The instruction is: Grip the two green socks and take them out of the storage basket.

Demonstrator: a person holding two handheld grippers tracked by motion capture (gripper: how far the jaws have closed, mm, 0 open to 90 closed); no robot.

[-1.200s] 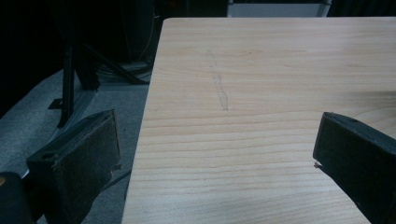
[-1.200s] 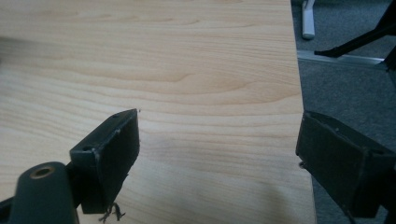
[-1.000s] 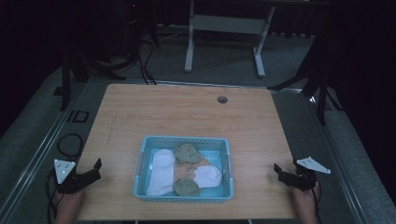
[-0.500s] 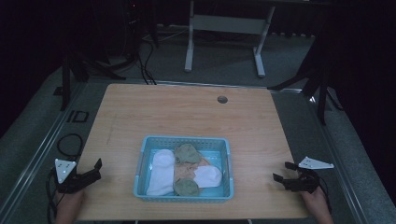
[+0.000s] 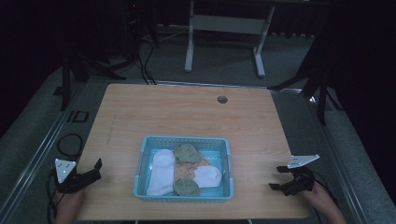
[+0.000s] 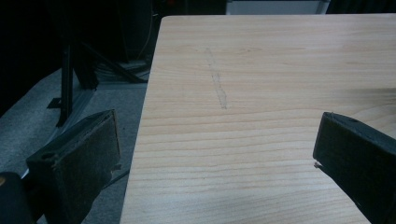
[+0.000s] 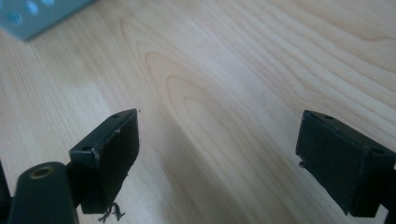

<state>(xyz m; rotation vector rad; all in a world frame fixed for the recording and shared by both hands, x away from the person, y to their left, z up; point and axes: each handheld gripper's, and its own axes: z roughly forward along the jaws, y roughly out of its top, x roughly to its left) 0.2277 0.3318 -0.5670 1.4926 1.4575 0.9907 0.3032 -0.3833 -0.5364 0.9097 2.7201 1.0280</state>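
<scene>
A light blue plastic basket (image 5: 183,190) sits near the front middle of the wooden table (image 5: 187,116). Inside lie a long white sock (image 5: 160,171), a second white sock (image 5: 208,176), two olive-green socks (image 5: 187,152) (image 5: 186,186) and a peach cloth (image 5: 187,171). My left gripper (image 5: 95,169) rests at the table's front left edge, open and empty. In the left gripper view its jaws (image 6: 215,154) stand wide apart over bare wood. My right gripper (image 5: 279,178) lies at the front right, open, nothing between its jaws (image 7: 217,149). A corner of the basket (image 7: 35,16) shows there.
A round cable hole (image 5: 222,99) is in the table's far side. Beyond the table stand a white desk frame (image 5: 224,32) and dark stands (image 5: 317,79) on grey floor. A black cable (image 5: 67,142) loops on the floor at left.
My right gripper has slid a little toward the front edge and inward over the table. The left gripper and the basket have stayed put.
</scene>
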